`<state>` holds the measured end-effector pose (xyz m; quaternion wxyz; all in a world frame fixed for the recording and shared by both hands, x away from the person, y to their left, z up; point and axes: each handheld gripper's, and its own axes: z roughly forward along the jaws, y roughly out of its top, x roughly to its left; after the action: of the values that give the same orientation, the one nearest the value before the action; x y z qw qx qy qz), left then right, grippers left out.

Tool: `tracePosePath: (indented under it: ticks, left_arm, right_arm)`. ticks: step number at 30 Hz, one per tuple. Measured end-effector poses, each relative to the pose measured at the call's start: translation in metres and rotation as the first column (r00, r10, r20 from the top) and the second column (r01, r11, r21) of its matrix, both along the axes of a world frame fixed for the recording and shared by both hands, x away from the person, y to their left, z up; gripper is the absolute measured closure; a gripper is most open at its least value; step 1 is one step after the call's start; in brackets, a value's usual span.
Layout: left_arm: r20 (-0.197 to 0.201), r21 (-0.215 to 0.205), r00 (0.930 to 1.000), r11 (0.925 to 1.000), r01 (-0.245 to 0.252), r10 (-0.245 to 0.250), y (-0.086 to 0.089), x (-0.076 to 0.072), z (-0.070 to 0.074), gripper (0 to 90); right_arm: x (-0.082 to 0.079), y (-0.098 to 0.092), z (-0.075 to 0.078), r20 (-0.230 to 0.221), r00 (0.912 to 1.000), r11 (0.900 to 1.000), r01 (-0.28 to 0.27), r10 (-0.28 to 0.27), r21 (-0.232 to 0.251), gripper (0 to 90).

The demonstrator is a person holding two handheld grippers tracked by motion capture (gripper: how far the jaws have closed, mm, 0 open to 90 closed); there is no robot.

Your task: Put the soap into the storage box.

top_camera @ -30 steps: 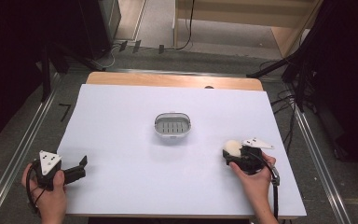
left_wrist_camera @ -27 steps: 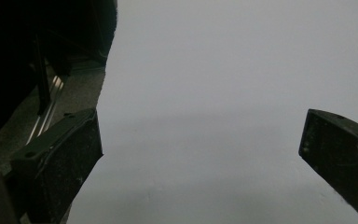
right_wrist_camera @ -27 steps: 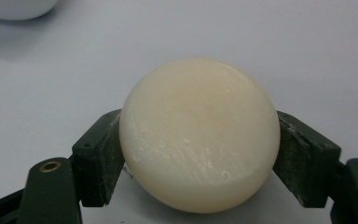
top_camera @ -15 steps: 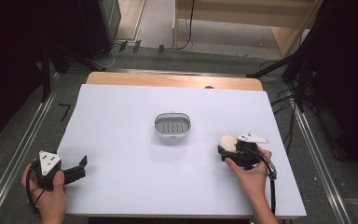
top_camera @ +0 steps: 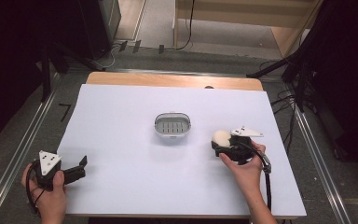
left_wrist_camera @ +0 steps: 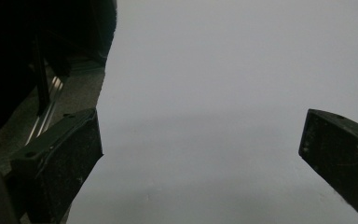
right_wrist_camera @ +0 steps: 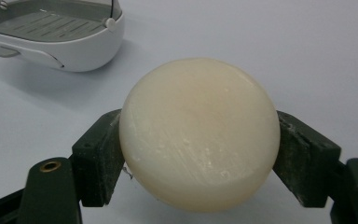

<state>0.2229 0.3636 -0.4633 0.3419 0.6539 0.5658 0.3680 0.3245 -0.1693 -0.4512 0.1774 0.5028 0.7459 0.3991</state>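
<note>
I see a white table (top_camera: 121, 116) with a wooden strip along its far edge, standing on a grey floor with dark equipment and cables around it. Most of the sheet is bare, with wide open room left of a small white soap dish (top_camera: 172, 126) at the middle. My left gripper (top_camera: 77, 169) sits near the near-left corner, its fingers (left_wrist_camera: 60, 158) spread wide over bare sheet. My right gripper (right_wrist_camera: 199, 149) holds a round cream soap (right_wrist_camera: 199, 133), pinched by a finger on each side, just right of the dish and apart from it.
</note>
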Motion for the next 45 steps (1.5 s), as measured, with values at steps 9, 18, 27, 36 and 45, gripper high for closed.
tracePosePath:
  ticks: [9, 18, 27, 36, 45]
  left_arm:
    - [-0.001, 0.001, 1.0000, 1.0000, 0.000, 0.000, 0.000, 0.000, 0.000, 0.0]
    - [0.001, -0.002, 1.0000, 1.0000, 0.001, -0.001, 0.000, 0.000, 0.000, 0.0]
    - [0.004, -0.004, 1.0000, 1.0000, 0.000, 0.000, 0.000, -0.001, 0.000, 0.0]
    - [0.003, -0.006, 1.0000, 1.0000, 0.001, -0.001, 0.000, -0.001, 0.000, 0.0]
    - [0.002, -0.006, 1.0000, 1.0000, 0.003, -0.003, 0.000, 0.000, 0.000, 0.0]
  right_arm:
    - [0.005, 0.013, 0.007, 0.006, 0.9998, 1.000, -0.021, 0.021, 0.000, 24.9]
    - [0.011, 0.024, 0.015, 0.013, 0.9989, 0.999, -0.046, 0.046, 0.003, 25.0]
    - [0.018, 0.035, 0.020, 0.013, 0.9981, 0.998, -0.061, 0.061, 0.011, 25.0]
    - [0.022, 0.045, 0.026, 0.021, 0.9967, 0.997, -0.079, 0.078, 0.013, 25.0]
    - [0.027, 0.057, 0.029, 0.026, 0.9950, 0.995, -0.097, 0.096, 0.014, 25.0]
